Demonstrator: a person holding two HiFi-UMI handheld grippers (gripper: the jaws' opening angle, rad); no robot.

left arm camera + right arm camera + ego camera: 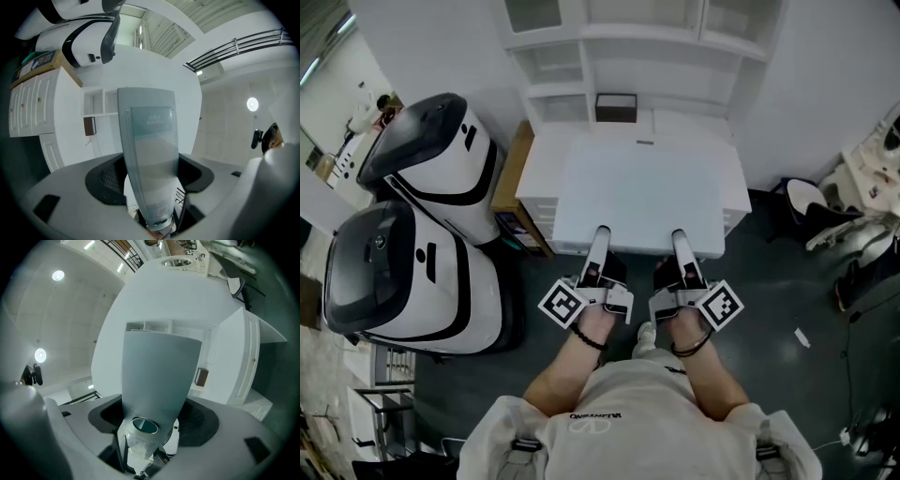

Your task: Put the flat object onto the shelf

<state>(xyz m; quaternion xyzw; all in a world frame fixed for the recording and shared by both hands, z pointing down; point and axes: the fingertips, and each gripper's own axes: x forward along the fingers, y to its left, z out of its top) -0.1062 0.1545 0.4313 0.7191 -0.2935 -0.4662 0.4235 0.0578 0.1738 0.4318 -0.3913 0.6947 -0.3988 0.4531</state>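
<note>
The flat object is a large white board (642, 192), held out level in front of me over the floor. My left gripper (598, 246) and right gripper (680, 248) both clamp its near edge, a hand's width apart, each with its upper jaw lying on top of the board. In the left gripper view one grey finger (149, 150) runs up the middle against white surfaces. The right gripper view shows the same with its finger (157, 376). The white shelf unit (581, 42) stands just beyond the board's far edge.
A dark brown box (616, 107) sits in a shelf niche, also seen as the box (201, 377). Two large white-and-black machines (431, 159) stand at the left beside a cardboard box (511, 178). A chair (811, 202) is at the right on the dark floor.
</note>
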